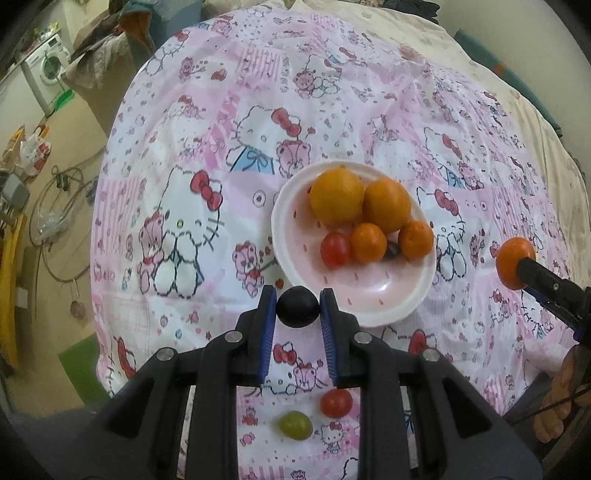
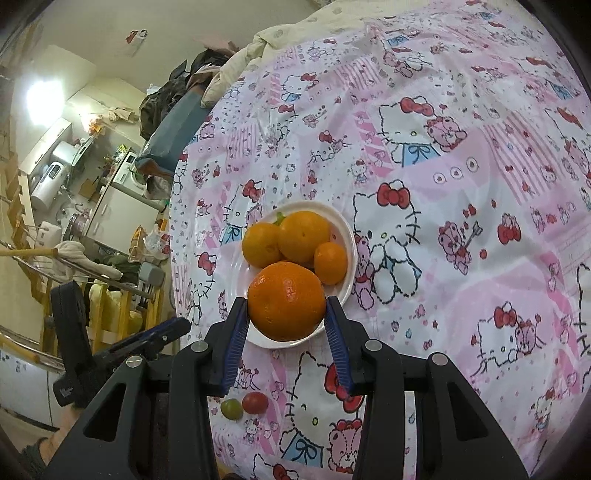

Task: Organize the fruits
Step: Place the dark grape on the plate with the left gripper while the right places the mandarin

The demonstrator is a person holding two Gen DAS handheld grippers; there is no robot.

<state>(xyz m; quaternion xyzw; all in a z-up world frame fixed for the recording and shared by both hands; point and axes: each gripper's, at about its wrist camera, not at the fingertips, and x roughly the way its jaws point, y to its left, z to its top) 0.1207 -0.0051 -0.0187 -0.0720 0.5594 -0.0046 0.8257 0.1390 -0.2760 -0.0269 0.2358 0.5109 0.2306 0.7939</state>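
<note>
My left gripper [image 1: 297, 308] is shut on a dark round grape [image 1: 297, 306], held just at the near rim of the white bowl [image 1: 369, 295]. The bowl holds two big oranges [image 1: 336, 195], two small mandarins [image 1: 368, 242], a red cherry tomato [image 1: 335, 250] and a dark grape. My right gripper [image 2: 287, 314] is shut on an orange mandarin [image 2: 286, 300], held over the near edge of the bowl [image 2: 347, 236]; it also shows at the right of the left wrist view [image 1: 514, 266]. A green grape [image 1: 294, 425] and a red tomato [image 1: 336, 403] lie on the cloth near me.
The pink cartoon-print cloth [image 1: 207, 155] covers the table. Its left edge drops to a floor with cables, bags and a washing machine [image 1: 46, 72]. The left gripper's fingers [image 2: 162, 332] show at lower left in the right wrist view. Bedding [image 2: 280, 33] lies at the far edge.
</note>
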